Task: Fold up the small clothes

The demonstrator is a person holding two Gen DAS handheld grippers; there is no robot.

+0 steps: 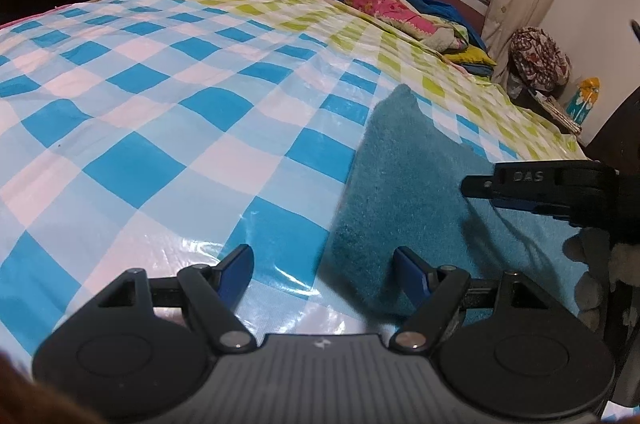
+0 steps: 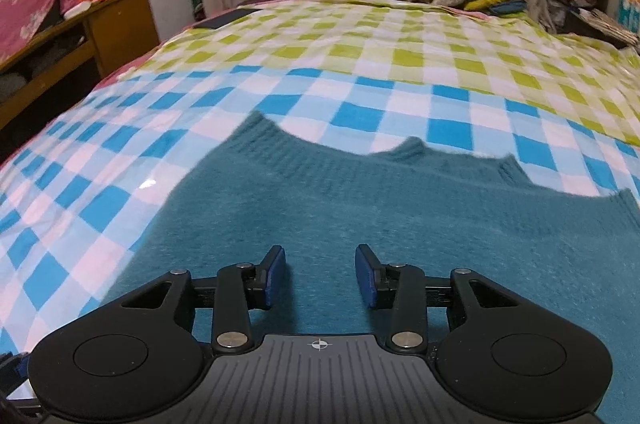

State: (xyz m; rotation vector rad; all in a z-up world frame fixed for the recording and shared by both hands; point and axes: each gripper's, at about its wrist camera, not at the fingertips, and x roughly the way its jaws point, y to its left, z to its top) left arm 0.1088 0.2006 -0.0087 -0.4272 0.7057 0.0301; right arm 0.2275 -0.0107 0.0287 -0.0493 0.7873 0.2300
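Your right gripper (image 2: 321,274) has its blue-padded fingers (image 2: 276,276) set partly apart, a clear gap between them and nothing clamped; only the nap of the garment shows through the gap, and the pads press on no fold of it. Your left gripper (image 1: 323,278) stands wider, also empty: its left pad is over the bare sheet, and its right pad is at the near left edge of the garment, without pinching it.

The thing you are folding, a fuzzy teal knitted sweater (image 2: 360,208), lies flat on the glossy blue-and-white checked plastic sheet (image 1: 132,112) that covers the bed. In the right wrist view it fills the ground under and ahead of the fingers, and its far edge is ribbed and scalloped into several bumps, so it looks as if one part may already be laid over the body. In the left wrist view its left side runs as one fairly straight edge up to a point, which fits a side already turned in, though you cannot be sure of that from here.

By my judgement you are between folds: the sweater is spread and possibly part-folded, yet still a broad shape and not a compact bundle. Left to do are the remaining folds and squaring it up.
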